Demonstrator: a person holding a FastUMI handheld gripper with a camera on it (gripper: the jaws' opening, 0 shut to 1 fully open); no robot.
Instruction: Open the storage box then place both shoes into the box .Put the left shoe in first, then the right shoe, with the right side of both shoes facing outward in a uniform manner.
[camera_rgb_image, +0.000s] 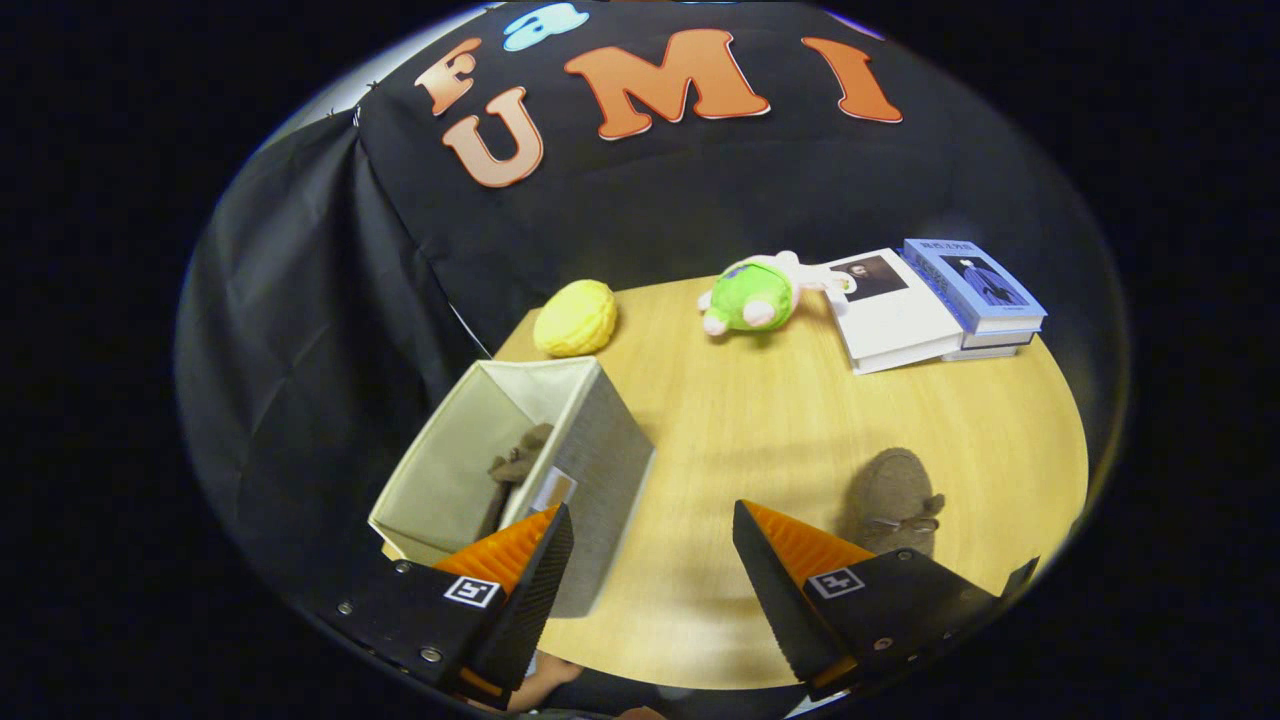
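Observation:
A grey fabric storage box (600, 440) stands open on the wooden table (760, 420), just beyond my left finger. Inside it, a brown shoe (515, 470) leans against the near right wall. The second brown shoe (893, 500) lies on the table just beyond my right finger, partly hidden behind it. My gripper (650, 550) hovers above the table between the box and that shoe, open, with nothing between its fingers.
At the far side of the table lie a yellow round plush (575, 318), a green and pink plush toy (757, 293) and a stack of books (935, 300). Bare table surface stretches between the box and the books.

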